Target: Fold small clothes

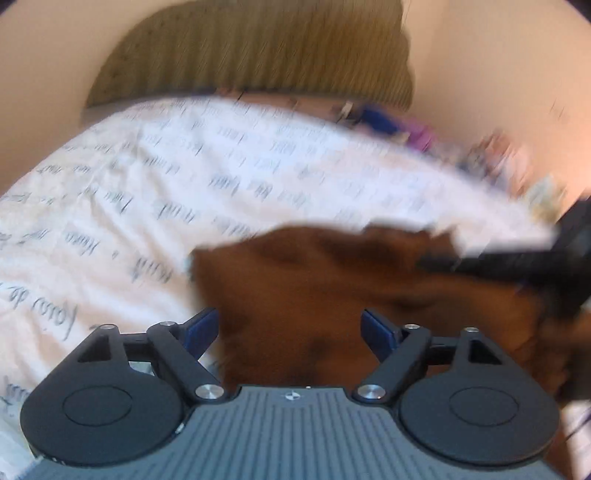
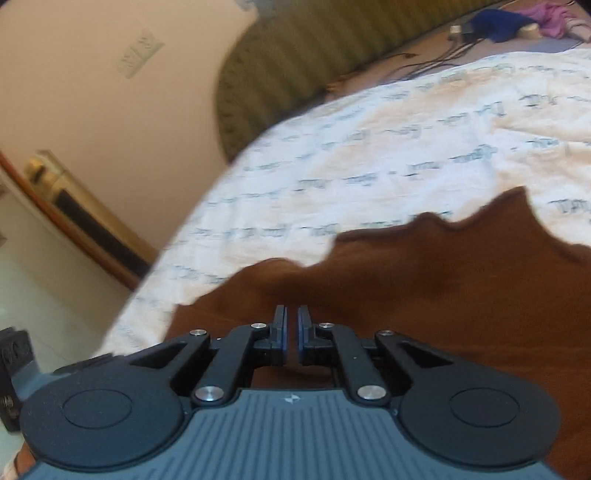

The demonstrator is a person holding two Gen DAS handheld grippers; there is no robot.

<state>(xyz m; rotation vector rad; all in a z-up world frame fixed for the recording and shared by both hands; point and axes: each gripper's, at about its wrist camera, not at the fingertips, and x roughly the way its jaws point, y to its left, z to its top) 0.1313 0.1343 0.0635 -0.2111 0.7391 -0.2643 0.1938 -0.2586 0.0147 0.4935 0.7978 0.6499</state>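
A small brown garment [image 1: 314, 295] lies rumpled on a white bed sheet with printed script [image 1: 147, 177]. My left gripper [image 1: 290, 326] is open, its blue-padded fingers [image 1: 201, 328] on either side of the garment's near part. The right gripper reaches in from the right in the left wrist view [image 1: 480, 264], over the garment's far right edge. In the right wrist view the brown garment [image 2: 443, 295] spreads under and ahead of my right gripper [image 2: 291, 325], whose jaws stand nearly together with a thin gap. Whether cloth is pinched there is not visible. The views are blurred.
A green ribbed headboard or cushion [image 1: 258, 48] stands behind the bed. Blue and pink clothes [image 2: 517, 22] and cables [image 2: 424, 61] lie at the far side. The bed's left edge [image 2: 177, 236] drops to a floor with a wooden-framed mirror [image 2: 85, 221].
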